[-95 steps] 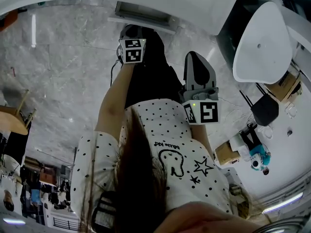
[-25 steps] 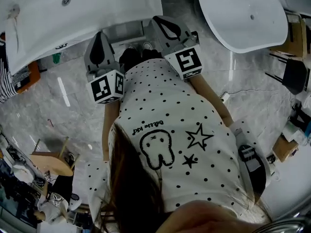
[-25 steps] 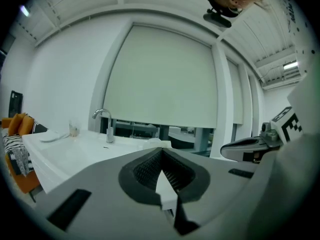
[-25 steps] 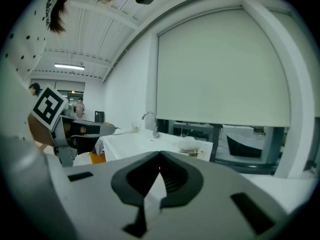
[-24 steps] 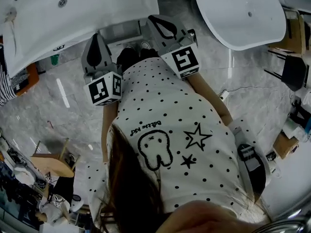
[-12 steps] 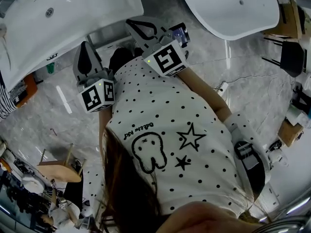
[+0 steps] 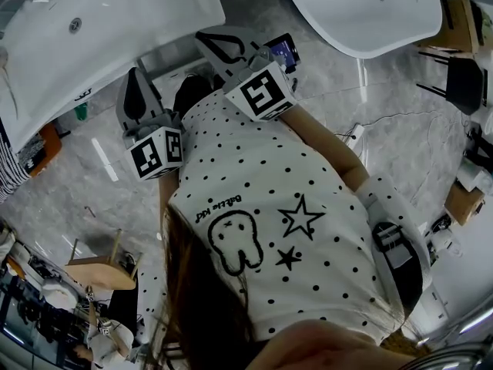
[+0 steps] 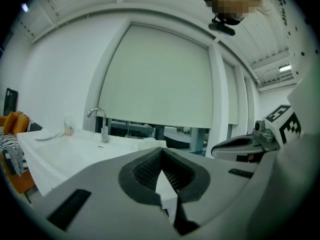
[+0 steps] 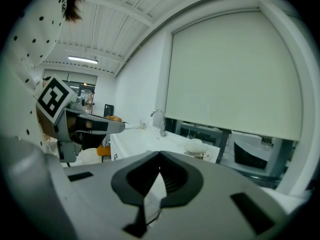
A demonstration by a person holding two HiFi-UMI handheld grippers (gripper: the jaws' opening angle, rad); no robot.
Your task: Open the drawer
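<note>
No drawer front shows clearly. A white vanity counter (image 7: 115,21) with a sink stands ahead of me, and a pale panel (image 7: 171,62) shows under its edge between the grippers. The faucet (image 8: 98,118) rises on the counter, and the right gripper view shows the faucet (image 9: 159,120) too. My left gripper (image 7: 137,74) is held level before the counter with its jaws shut and nothing in them; its tips (image 8: 161,150) meet. My right gripper (image 7: 204,37) is beside it, rolled a little, jaws together and empty (image 9: 160,155). Neither touches the vanity.
A second white basin (image 7: 362,14) stands at the upper right. On the marble floor lie a cable (image 7: 385,118), a cardboard box (image 7: 462,203), a black chair (image 7: 470,79) and a wooden stool (image 7: 96,272). A dark screen (image 7: 281,50) sits beside the right gripper.
I have turned from open floor to face the vanity. Over the last second the right gripper has rolled and the view has shifted slightly. Both jaws stay together.
</note>
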